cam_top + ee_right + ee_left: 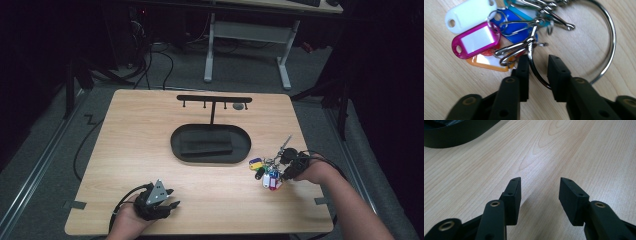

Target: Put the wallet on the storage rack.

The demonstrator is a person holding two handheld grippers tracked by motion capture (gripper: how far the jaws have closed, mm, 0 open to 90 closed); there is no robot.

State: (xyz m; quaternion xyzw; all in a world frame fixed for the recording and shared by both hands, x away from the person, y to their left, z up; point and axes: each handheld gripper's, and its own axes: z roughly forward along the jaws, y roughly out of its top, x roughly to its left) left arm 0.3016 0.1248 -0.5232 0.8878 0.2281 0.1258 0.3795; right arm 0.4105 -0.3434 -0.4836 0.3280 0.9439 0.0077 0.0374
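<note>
Your right gripper point(537, 67) sits low over the key ring point(607, 45) at the right side of the worktop point(130, 150), just right of the black tray point(175, 145). Its jaws are spread, with the ring's wire running between them and not yet pinched. The coloured tags point(476, 40) lie fanned out on the wood just beyond the jaws. Your left gripper point(540, 187) rests near the front edge, jaws spread over bare wood.
</note>
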